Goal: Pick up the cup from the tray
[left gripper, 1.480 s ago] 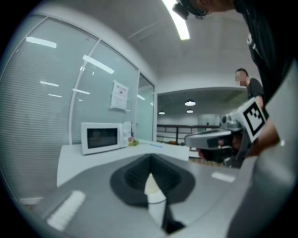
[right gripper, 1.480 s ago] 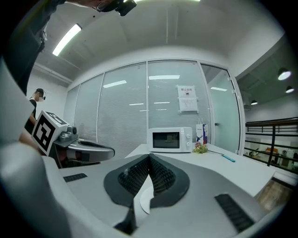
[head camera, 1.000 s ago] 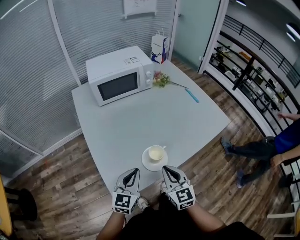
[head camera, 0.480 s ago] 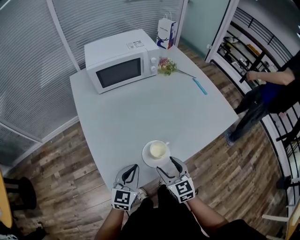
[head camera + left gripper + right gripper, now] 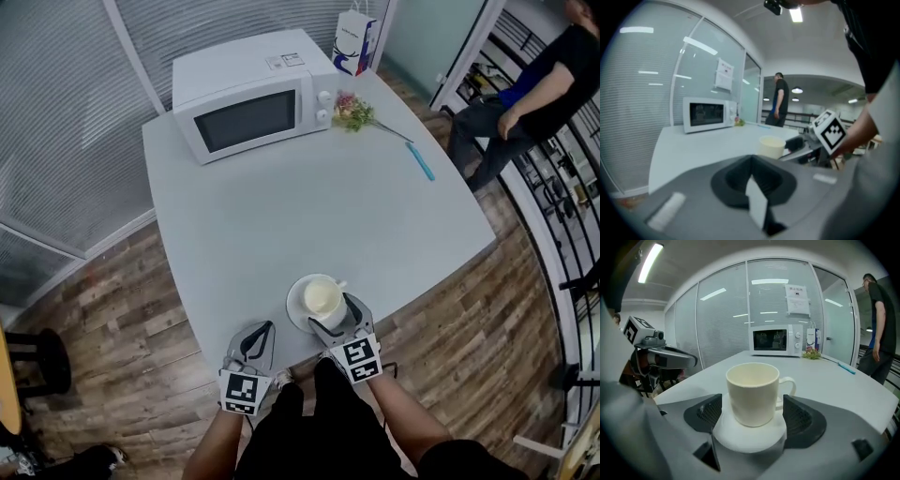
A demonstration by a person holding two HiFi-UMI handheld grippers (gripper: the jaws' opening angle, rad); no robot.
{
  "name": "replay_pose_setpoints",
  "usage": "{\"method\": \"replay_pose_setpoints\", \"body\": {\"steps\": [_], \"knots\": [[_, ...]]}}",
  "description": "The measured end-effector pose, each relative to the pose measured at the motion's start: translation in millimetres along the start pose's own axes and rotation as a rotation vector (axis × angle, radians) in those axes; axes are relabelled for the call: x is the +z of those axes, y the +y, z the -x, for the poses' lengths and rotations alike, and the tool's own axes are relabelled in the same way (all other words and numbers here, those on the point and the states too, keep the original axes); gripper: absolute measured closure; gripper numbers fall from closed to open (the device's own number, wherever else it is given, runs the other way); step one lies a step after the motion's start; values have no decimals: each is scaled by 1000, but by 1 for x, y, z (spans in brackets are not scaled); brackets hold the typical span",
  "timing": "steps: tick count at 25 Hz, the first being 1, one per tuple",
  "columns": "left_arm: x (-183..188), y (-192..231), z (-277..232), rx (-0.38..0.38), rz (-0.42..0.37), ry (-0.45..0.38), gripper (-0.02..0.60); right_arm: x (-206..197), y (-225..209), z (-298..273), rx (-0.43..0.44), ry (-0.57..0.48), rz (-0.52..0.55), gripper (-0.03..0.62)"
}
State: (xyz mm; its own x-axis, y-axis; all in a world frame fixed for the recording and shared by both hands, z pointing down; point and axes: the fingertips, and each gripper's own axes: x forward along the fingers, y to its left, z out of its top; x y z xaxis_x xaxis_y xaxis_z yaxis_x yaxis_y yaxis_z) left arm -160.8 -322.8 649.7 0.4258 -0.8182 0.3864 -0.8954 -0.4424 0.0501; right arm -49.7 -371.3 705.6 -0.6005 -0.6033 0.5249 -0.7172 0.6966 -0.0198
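Observation:
A cream cup (image 5: 321, 297) stands upright on a white saucer (image 5: 296, 314) near the table's front edge. My right gripper (image 5: 334, 316) has its jaws opening, one on each side of the cup. In the right gripper view the cup (image 5: 752, 392) sits on the saucer (image 5: 750, 439) between the dark pads (image 5: 707, 413), with a gap on both sides. My left gripper (image 5: 251, 349) hangs shut and holding nothing just off the table's edge, left of the saucer. From the left gripper view the cup (image 5: 771, 146) shows ahead to the right.
A white microwave (image 5: 248, 94) stands at the far side of the grey table (image 5: 281, 206), with a flower sprig (image 5: 354, 112), a blue pen (image 5: 420, 161) and a paper bag (image 5: 354, 42) to its right. A person (image 5: 525, 94) stands beyond the table's right corner. Blinds and glass walls lie behind.
My right gripper has moved forward to the cup and its jaws have spread around it. The left gripper stays shut near the edge. The person at the right has walked further back.

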Motion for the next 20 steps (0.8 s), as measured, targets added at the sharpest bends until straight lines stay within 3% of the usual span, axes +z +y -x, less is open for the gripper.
{"method": "replay_pose_setpoints", "body": {"steps": [20], "knots": [[-14,21,0,62,39,29,578,7,1,-22,-20,-23,38,233]]}}
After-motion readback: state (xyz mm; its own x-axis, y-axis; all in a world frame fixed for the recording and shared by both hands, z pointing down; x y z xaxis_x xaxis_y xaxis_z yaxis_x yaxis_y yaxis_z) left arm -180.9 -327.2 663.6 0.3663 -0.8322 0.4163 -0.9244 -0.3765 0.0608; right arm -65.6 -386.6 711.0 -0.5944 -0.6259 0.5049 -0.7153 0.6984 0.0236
